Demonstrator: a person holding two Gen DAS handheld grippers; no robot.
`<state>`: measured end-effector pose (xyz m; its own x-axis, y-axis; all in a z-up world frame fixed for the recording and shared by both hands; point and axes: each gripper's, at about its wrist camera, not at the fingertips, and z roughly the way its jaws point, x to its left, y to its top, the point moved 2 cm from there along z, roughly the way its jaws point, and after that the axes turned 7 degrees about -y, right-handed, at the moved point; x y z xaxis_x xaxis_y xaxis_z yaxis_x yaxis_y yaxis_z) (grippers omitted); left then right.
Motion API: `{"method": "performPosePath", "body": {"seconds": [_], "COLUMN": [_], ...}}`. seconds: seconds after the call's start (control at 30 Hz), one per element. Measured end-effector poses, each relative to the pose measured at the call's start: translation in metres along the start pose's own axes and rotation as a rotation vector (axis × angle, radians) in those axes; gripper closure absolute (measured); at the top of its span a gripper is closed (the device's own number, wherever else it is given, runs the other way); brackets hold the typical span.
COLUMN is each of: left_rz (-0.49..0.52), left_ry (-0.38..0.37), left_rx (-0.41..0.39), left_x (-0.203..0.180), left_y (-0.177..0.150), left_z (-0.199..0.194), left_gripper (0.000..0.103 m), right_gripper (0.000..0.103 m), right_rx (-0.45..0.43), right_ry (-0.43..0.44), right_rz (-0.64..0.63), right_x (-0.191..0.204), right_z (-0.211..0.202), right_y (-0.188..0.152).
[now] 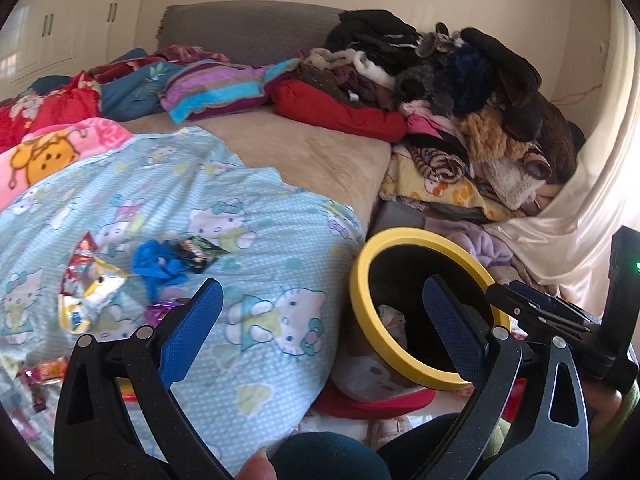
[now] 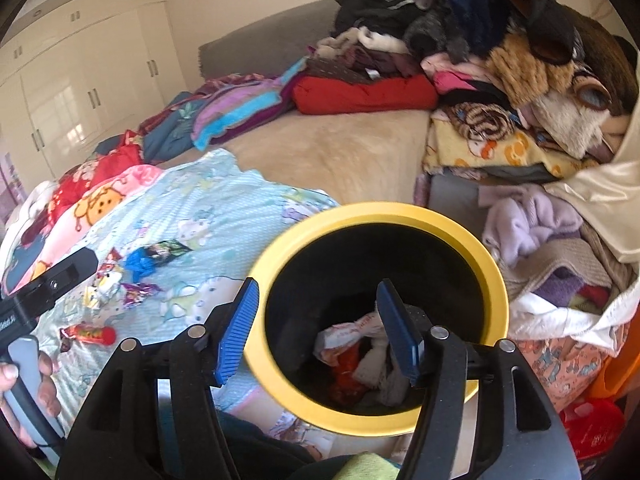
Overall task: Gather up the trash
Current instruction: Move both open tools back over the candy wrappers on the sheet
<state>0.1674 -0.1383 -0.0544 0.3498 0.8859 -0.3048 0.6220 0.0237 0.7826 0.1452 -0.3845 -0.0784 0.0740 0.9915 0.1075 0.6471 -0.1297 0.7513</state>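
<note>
A black bin with a yellow rim (image 2: 376, 216) stands beside the bed and holds crumpled wrappers (image 2: 352, 356); it also shows in the left wrist view (image 1: 430, 240). My right gripper (image 2: 316, 328) is open and empty, hovering over the bin's mouth. My left gripper (image 1: 324, 328) is open and empty, above the light-blue Hello Kitty blanket (image 1: 224, 240) near the bed edge. Trash lies on the blanket to the left: a blue crumpled piece (image 1: 160, 264), a dark wrapper (image 1: 200, 254), a white and red snack bag (image 1: 90, 288), a purple foil (image 2: 138, 290) and a red wrapper (image 2: 90, 334).
A large pile of clothes and plush blankets (image 1: 460, 92) fills the right side of the bed. Colourful bedding (image 1: 208, 88) lies at the back by a grey headboard (image 1: 248, 28). White wardrobes (image 2: 80, 80) stand at left. Red slippers (image 1: 372, 400) lie on the floor.
</note>
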Motion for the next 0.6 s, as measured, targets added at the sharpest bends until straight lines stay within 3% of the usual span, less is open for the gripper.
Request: {"method": "performPosePath", "body": {"seconds": [0.6], "left_rz": [-0.035], "left_ry": [0.135], "left_rx": [-0.109], "left_x": [0.048], "left_y": [-0.001], "left_z": [-0.060], "left_gripper": [0.011], "right_gripper": [0.034], "right_rx": [-0.106], "right_ry": [0.180], "right_rz": [-0.157], "right_x": [0.093], "right_z": [-0.031], "right_y": [0.003]}}
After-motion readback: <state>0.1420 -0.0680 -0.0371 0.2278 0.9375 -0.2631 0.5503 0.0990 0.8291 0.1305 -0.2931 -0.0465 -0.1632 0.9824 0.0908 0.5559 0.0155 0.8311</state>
